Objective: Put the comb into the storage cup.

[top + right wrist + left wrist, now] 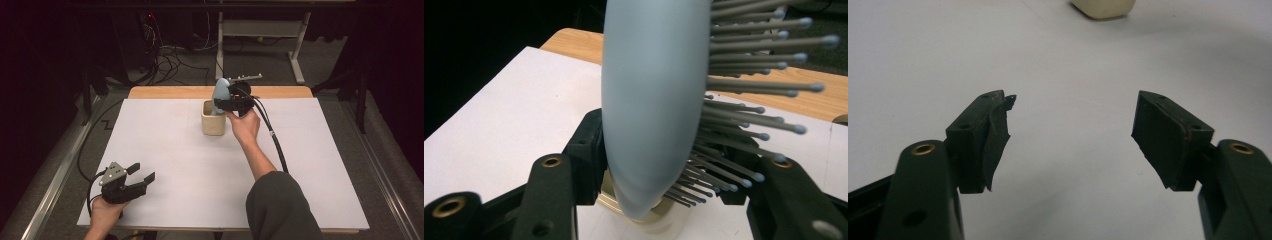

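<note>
While the right claw [227, 102] gripped the hairbrush [654, 100] upright in the cup [213, 125], a slow release seemed wise; the left claw [142, 175] sat wide.

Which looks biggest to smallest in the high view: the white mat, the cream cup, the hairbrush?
1. White mat, by far the largest.
2. Cream cup.
3. Hairbrush: its lower end is inside the cup, so its rank against the cup is unsure.

We see a cup [213, 120] standing toward the table's [310, 165] far edge, near the middle. A hairbrush [220, 95] stands upright in the cup. Our right gripper [231, 102] is at the brush, just right of the cup. Our left gripper [142, 175] sits at the near left corner, well apart.
</note>
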